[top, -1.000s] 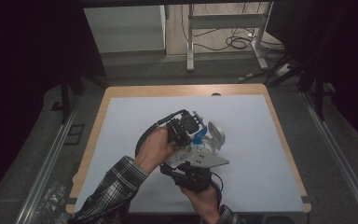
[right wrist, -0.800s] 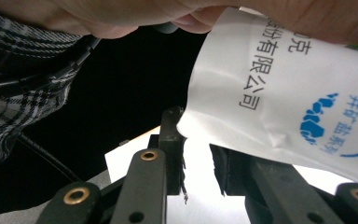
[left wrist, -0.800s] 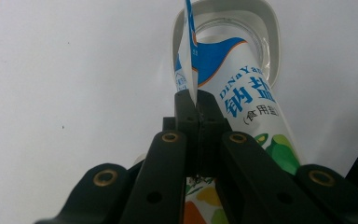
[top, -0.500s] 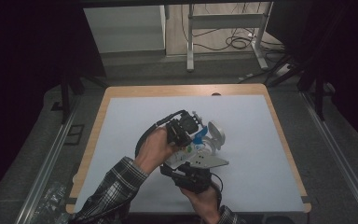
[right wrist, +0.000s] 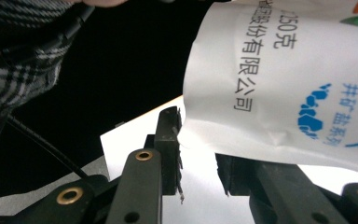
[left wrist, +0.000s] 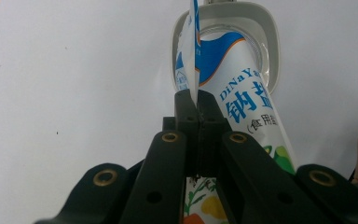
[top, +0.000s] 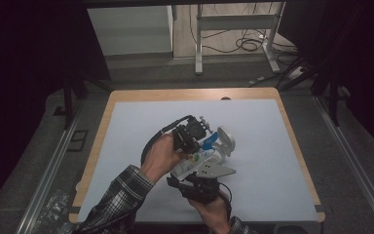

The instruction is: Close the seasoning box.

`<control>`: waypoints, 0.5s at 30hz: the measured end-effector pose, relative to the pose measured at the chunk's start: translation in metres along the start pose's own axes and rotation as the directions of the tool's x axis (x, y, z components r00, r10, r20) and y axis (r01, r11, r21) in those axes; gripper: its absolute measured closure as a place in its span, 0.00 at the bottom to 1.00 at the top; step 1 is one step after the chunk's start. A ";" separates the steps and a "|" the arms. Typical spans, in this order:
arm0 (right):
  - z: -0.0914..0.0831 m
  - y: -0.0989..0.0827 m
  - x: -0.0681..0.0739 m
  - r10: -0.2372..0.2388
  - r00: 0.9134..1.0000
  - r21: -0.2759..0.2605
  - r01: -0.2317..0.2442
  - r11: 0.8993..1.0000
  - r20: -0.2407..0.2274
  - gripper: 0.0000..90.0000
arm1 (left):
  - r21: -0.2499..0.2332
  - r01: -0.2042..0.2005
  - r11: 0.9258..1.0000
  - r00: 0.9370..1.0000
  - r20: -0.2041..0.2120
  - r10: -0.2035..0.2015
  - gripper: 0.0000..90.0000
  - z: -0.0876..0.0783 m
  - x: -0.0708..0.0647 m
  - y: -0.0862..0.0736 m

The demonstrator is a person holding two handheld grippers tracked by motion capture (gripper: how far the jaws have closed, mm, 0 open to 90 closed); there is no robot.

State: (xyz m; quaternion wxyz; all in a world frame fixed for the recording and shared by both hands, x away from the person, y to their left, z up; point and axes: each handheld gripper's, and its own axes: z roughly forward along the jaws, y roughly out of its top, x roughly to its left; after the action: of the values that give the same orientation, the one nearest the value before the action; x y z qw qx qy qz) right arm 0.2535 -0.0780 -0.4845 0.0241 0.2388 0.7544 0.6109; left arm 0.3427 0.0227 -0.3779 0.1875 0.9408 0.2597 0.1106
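A white salt bag (top: 191, 165) with blue and green print hangs tilted over the table. Its open top points into a white round container (top: 227, 140). My left gripper (top: 205, 144) is shut on a thin flap of the bag (left wrist: 242, 93) just in front of the container's rim (left wrist: 271, 42). My right gripper (top: 191, 171) comes up from below at the bag's bottom end (right wrist: 270, 93). Its jaws have just been opening. They stand apart with the bag's lower edge at their tips, and the right tip is hidden behind the bag.
The pale blue mat (top: 272, 146) covers a table with a wooden edge (top: 97, 146). A plaid sleeve (top: 121, 195) reaches in from the bottom left. Black cables trail from both grippers. A metal stand (top: 233, 29) and floor cables lie beyond the far edge.
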 end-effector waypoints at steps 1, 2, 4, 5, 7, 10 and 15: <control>0.000 -0.001 0.000 0.002 1.000 0.004 -0.002 1.000 0.001 0.79 | -0.004 0.003 1.000 1.000 0.000 -0.003 1.00 0.000 0.000 0.000; 0.001 -0.002 0.000 -0.003 1.000 0.008 0.003 1.000 0.004 0.78 | -0.006 0.005 1.000 1.000 0.000 -0.005 1.00 0.000 0.000 -0.001; 0.001 -0.003 -0.001 -0.001 1.000 0.016 0.001 1.000 0.004 0.78 | -0.012 0.007 1.000 1.000 0.002 -0.007 1.00 0.001 0.001 -0.001; 0.001 -0.004 -0.001 0.000 1.000 0.019 0.000 1.000 0.006 0.78 | -0.016 0.009 1.000 1.000 0.004 -0.009 1.00 0.001 0.002 -0.002; 0.002 -0.006 -0.002 0.001 1.000 0.028 -0.001 1.000 0.010 0.77 | -0.017 0.010 1.000 1.000 0.005 -0.010 1.00 0.001 0.002 -0.002; 0.003 -0.009 -0.003 0.001 1.000 0.041 -0.002 0.999 0.015 0.76 | -0.020 0.013 1.000 1.000 0.004 -0.013 1.00 0.001 0.003 -0.002; 0.004 -0.014 -0.004 0.007 1.000 0.060 -0.008 0.998 0.021 0.75 | -0.026 0.016 1.000 1.000 0.006 -0.016 1.00 0.000 0.003 -0.003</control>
State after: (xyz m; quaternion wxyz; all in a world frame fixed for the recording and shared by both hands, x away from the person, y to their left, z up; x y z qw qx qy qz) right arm 0.2541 -0.0780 -0.4992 0.0227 0.2486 0.7712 0.5856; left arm 0.3444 0.0269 -0.3790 0.2016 0.9365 0.2652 0.1097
